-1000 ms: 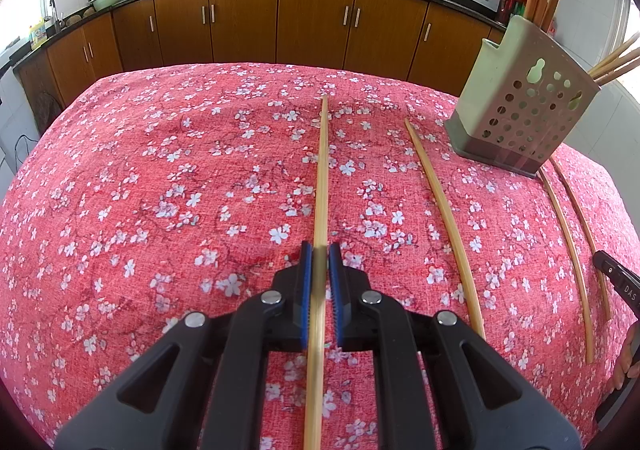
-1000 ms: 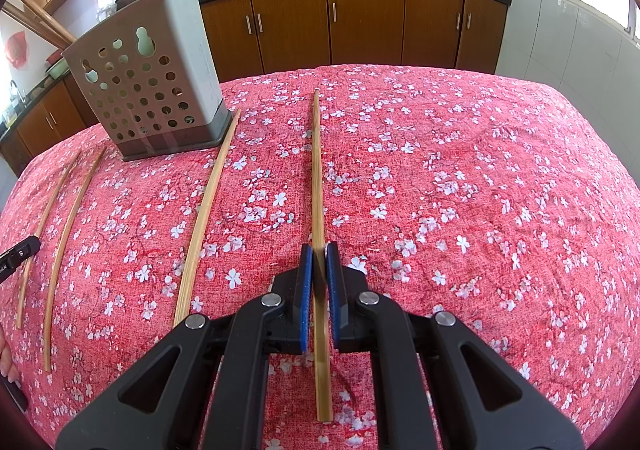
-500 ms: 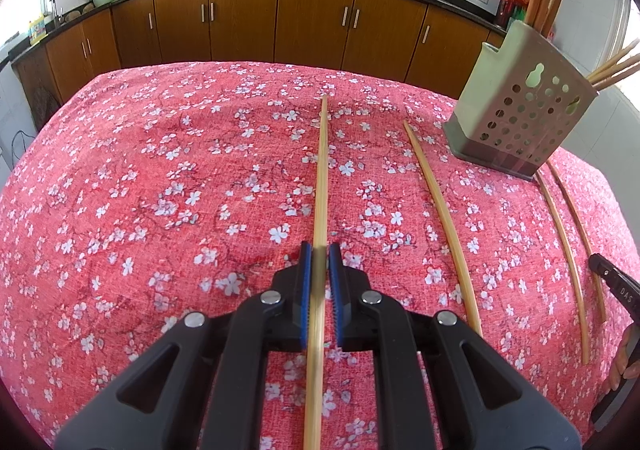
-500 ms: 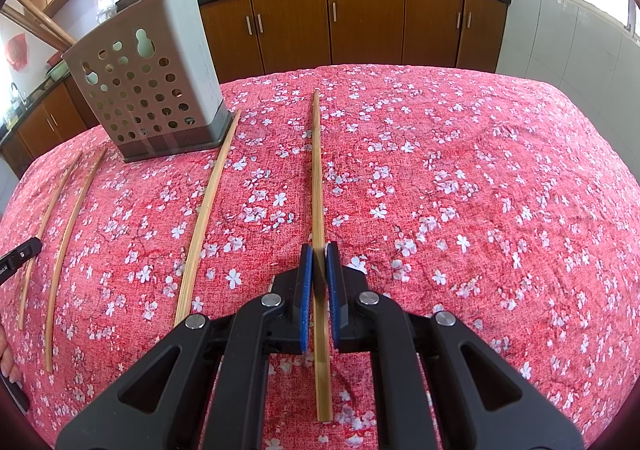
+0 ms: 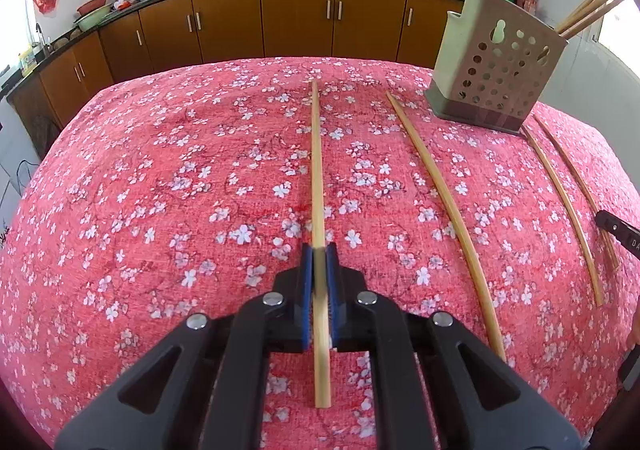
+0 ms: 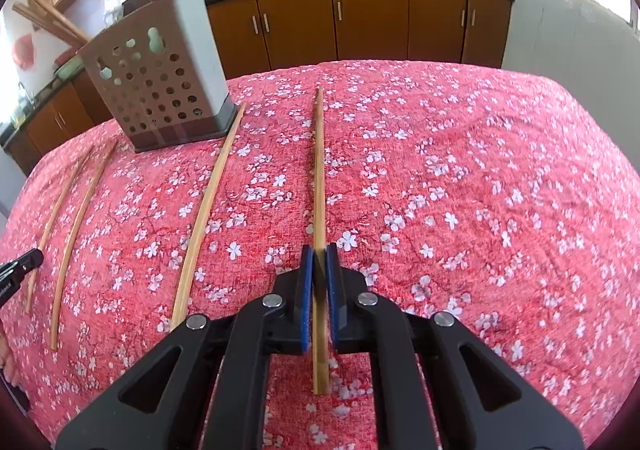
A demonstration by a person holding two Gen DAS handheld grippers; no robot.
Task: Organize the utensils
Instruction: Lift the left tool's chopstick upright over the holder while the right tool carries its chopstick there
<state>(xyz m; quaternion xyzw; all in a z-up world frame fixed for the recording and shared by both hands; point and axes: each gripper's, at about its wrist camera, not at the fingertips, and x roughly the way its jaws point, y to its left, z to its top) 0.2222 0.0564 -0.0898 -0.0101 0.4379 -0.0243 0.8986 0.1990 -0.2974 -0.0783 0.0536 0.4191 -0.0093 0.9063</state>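
Chopsticks, long bamboo ones, laid roughly parallel on a red floral tablecloth (image 5: 160, 178); perforated grey utensil holder (image 5: 496, 78) stands upright toward the far edge, already bristling with sticks.

Left gripper (image 5: 319, 250): blue pads pinched onto one chopstick (image 5: 316, 154), taken toward its near end, a short tail sticking out behind the jaws. Right gripper (image 6: 319, 250): likewise clamped on a second chopstick (image 6: 319, 154), same kind of hold. Whether either stick rests on the cloth or is lifted off it, cannot tell.

Handling, as judged: light, stiff, smooth. A pinch this far back leaves a long lever ahead; the tip will likely swing and could twist between the pads. Holding nearer the middle would steady it for threading into the holder's open top.

Left view: three loose chopsticks to its right, one (image 5: 448, 210) between the gripped stick and the holder, two beyond it. Right view: those three on its left, and bare cloth to its right that the other view misses. Each view catches the other tool's black edge only.
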